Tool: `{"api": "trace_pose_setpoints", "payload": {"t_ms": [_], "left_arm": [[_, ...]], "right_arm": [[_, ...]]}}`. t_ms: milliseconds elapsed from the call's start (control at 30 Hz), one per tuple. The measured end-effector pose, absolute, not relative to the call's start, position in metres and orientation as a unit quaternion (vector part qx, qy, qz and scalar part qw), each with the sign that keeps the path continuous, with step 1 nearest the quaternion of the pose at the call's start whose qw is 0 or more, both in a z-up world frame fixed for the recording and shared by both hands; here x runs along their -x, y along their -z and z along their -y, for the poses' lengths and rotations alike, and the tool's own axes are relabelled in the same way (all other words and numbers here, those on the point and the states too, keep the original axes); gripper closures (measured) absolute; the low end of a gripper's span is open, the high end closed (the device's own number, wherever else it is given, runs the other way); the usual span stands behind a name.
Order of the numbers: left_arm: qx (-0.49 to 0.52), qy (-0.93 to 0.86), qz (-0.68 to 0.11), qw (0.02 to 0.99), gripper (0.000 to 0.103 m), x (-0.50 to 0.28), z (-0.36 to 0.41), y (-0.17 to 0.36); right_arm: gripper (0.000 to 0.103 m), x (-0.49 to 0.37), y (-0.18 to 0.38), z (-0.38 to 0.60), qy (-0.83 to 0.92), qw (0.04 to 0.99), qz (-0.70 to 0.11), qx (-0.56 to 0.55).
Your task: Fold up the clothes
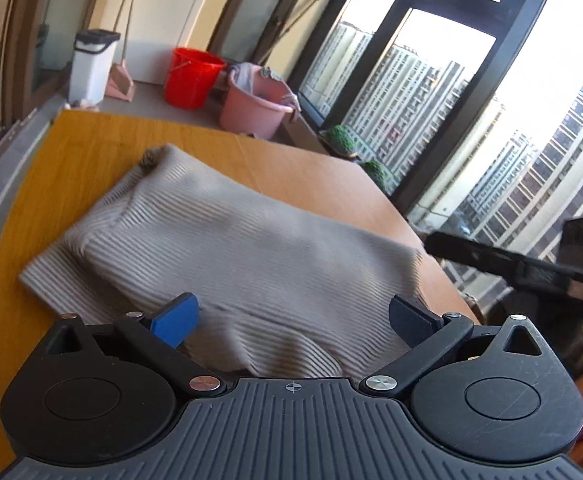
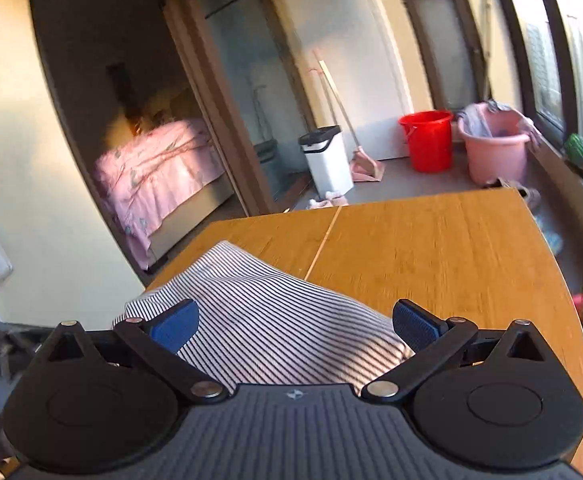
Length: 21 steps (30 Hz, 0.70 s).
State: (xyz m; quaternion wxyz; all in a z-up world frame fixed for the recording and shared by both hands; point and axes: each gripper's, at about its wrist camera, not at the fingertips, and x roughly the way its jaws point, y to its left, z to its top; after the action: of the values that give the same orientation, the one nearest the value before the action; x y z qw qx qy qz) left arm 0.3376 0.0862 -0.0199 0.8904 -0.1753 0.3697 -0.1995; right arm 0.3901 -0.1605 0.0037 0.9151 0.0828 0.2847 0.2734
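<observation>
A grey ribbed knit garment (image 1: 227, 248) lies folded on the wooden table (image 1: 91, 152). My left gripper (image 1: 293, 322) is open, its blue pads spread wide just above the garment's near edge, holding nothing. In the right wrist view a striped black-and-white garment (image 2: 267, 312) lies on the table (image 2: 431, 248) at its near left part. My right gripper (image 2: 293, 326) is open over the striped cloth and holds nothing. The right gripper's black body also shows in the left wrist view (image 1: 531, 268), off the table's right edge.
Beyond the table's far edge stand a red bucket (image 1: 193, 78), a pink tub (image 1: 257, 106), a white bin (image 1: 91, 66) and a pink dustpan (image 1: 121, 84). Tall windows (image 1: 471, 120) run along the right. A bedroom doorway with a pink bed (image 2: 159, 168) is to the left.
</observation>
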Motion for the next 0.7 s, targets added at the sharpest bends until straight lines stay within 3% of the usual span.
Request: {"api": "trace_pose_setpoints", "payload": {"t_ms": [133,400,700], "left_arm": [[0.212,0.199,-0.399,0.87,0.0,-0.336,-0.082,0.048],[0.22,0.211,-0.384,0.872,0.0,-0.36,-0.089,0.053],[0.182,0.202,-0.375,0.886,0.0,-0.418,-0.08,0.057]], "right_arm": [[0.0,-0.405,0.02,0.132,-0.293,0.896,-0.331,-0.048],[0.0,-0.377,0.035,0.129,-0.287,0.895,-0.34,-0.003],[0.0,-0.328,0.034,0.115,-0.265,0.899,-0.344,-0.054]]}}
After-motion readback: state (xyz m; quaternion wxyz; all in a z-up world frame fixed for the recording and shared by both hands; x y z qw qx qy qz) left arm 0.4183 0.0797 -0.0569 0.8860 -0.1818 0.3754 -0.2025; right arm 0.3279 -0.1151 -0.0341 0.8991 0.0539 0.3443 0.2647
